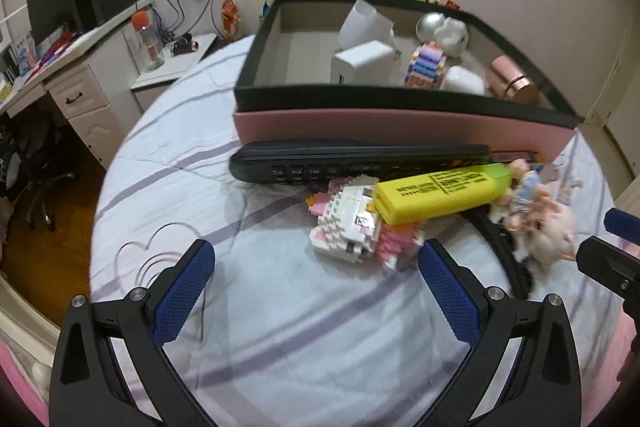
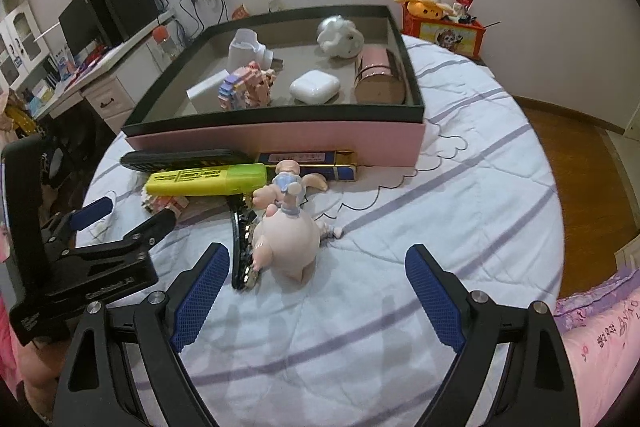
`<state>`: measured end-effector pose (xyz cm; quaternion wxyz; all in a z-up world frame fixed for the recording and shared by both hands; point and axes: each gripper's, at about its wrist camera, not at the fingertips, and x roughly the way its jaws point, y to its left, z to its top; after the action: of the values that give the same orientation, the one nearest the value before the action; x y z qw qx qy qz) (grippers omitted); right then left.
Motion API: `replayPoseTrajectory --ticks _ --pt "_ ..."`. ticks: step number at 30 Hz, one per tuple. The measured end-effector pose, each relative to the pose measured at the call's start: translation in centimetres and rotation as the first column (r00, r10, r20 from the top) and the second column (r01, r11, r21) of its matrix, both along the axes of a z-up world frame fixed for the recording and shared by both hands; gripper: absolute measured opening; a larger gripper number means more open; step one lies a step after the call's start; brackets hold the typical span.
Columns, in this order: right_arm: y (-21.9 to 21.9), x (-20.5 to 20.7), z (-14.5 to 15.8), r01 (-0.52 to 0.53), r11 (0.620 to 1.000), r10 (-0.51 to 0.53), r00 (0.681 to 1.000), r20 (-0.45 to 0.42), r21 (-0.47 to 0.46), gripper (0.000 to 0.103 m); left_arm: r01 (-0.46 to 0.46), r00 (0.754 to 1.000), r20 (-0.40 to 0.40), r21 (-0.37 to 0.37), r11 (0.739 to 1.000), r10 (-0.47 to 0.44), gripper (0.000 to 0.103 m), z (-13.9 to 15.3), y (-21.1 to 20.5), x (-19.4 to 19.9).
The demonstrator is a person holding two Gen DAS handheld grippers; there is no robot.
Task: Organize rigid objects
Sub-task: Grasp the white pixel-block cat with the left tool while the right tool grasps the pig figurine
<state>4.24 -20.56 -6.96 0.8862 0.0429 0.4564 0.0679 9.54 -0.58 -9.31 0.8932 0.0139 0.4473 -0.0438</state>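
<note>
**Both grippers spread above the bed clutter**

Left gripper point(image 1: 314, 263) wide open, empty, just short of block-built cat figure point(image 1: 352, 223) under yellow highlighter point(image 1: 440, 193). Right gripper point(image 2: 316, 269) wide open, empty, facing pink pig figurine point(image 2: 286, 237) beside black hair clip point(image 2: 242, 239). Pink storage box point(image 2: 280, 139) behind, part-filled

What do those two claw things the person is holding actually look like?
Both are matte black plastic. The left gripper and right gripper each have two angled fingers with textured blue pads, silver screw heads at the joints and triangular cut-outs. The left gripper's body bears small white lettering, too blurred to read.
</note>
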Motion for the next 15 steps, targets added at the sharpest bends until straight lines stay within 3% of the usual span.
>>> replayPoseTrajectory --ticks 12,14,15 --pt "0.0 2.4 -2.2 -0.005 1.000 0.006 0.999 -0.036 0.026 0.091 0.037 0.999 -0.018 -0.031 0.999 -0.038 0.098 -0.7 -1.0 2.3" --pt "-0.1 2.5 -2.5 -0.006 0.999 0.007 0.999 -0.032 0.037 0.088 0.040 0.999 -0.012 -0.045 0.998 -0.041 0.092 -0.7 -0.8 2.2" --pt "-0.1 2.6 -2.6 -0.006 0.999 0.007 0.999 -0.032 0.042 0.080 0.040 0.999 -0.009 -0.048 0.998 -0.041 0.087 -0.6 -0.8 2.2"
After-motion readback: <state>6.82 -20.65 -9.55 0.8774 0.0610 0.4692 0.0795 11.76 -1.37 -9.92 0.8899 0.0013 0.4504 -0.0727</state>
